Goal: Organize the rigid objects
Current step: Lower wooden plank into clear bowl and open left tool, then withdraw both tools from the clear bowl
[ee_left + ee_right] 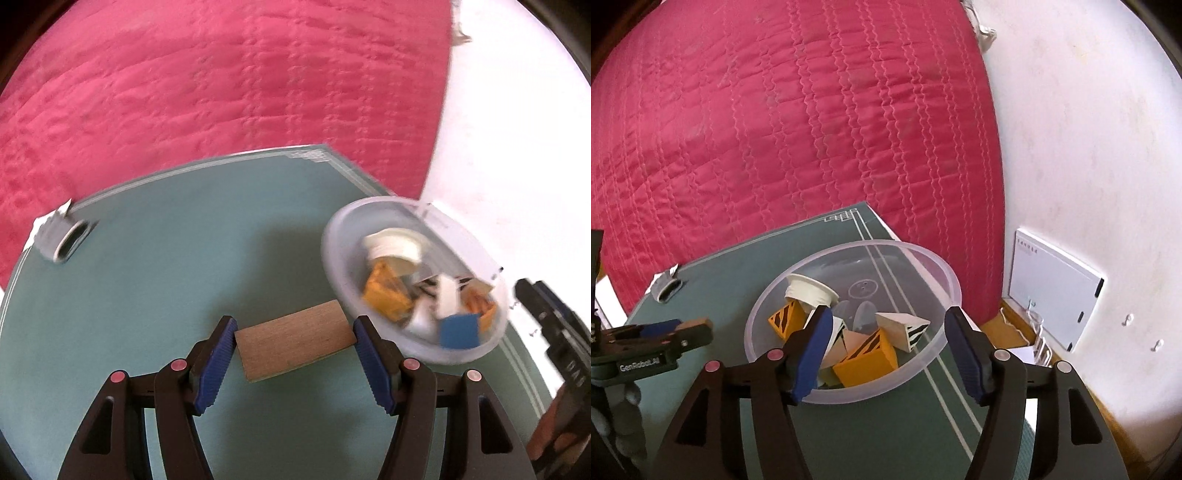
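1. Between the left gripper's (293, 345) blue pads sits a wood block (295, 345), pinched at both ends, just above the green mat (166, 280).
2. Right gripper (886, 345) is spread wide with nothing in it, hanging over the clear bowl (938, 266).
3. Bowl's got orange blocks (866, 360), a striped wedge (903, 328) and a white cup (809, 290) piled in it.
4. Off at the mat's far left corner, a grey tape roll (64, 238).
5. Pink quilt (798, 122) behind, white wall (1089, 147) to the right.
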Demonstrator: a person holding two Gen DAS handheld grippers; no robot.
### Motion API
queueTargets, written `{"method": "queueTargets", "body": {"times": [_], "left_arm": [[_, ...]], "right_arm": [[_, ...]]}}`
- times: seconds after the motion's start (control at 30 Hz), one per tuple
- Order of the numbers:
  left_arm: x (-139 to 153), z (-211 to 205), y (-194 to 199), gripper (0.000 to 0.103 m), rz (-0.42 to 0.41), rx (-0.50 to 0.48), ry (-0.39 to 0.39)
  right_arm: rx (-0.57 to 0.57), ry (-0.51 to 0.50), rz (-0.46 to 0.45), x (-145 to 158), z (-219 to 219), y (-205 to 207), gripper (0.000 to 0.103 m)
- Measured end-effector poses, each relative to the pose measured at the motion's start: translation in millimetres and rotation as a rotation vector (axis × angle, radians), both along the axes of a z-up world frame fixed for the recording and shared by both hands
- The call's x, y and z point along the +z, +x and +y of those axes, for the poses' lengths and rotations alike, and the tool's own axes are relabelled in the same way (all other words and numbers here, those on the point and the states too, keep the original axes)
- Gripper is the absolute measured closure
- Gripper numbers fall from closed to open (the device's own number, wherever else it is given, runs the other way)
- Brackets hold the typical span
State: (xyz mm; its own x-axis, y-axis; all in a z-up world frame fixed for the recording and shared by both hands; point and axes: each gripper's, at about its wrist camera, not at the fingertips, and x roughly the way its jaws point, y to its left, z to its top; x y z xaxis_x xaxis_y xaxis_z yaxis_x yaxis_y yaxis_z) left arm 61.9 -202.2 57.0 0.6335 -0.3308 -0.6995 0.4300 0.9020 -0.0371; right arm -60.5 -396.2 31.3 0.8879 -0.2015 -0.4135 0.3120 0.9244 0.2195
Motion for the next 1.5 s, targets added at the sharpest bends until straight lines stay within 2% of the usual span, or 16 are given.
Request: {"method": "queueTargets", "body": {"times": [0.33,0.53,0.6,0.63,0.67,0.93,1.13,1.3,1.5], "left_arm": [[7,-61,3,0.035,-0.033,-0.133,-0.021],[3,-76,14,0.035,-0.020,-0.183,-0.046],[2,-78,14,0.032,-0.011,-0.200,-0.055],[1,-77,14,0.024,-0.014,-0.199,-0.055],[2,-75,13,0.021,-0.021,-0.195,-0.057],[2,-51,8,0.010,-0.059,-0.132,-0.021],[2,-35,-1,0.001,-0.118,-0.081,0.038],[-1,-30,-14,0.001,-0.171,-0.045,0.108],[-7,-30,-17,0.001,-0.190,0.021,0.189]], "right_arm": [[-0.005,0.044,-0.025,-2,-7,-7,0.038],[-0.003,0.060,-0.026,-4,-10,-7,0.036],[-0.004,0.063,-0.028,-4,-10,-8,0.032],[-0.005,0.065,-0.030,-4,-11,-8,0.031],[-0.007,0.066,-0.031,-4,-11,-8,0.030],[-0.018,0.083,-0.029,-6,-15,-8,0.018],[-0.015,0.104,-0.017,-9,-17,-6,0.004],[0.005,0.102,0.041,-15,-14,2,0.001],[0.042,0.069,0.094,-19,-5,5,0.000]]}}
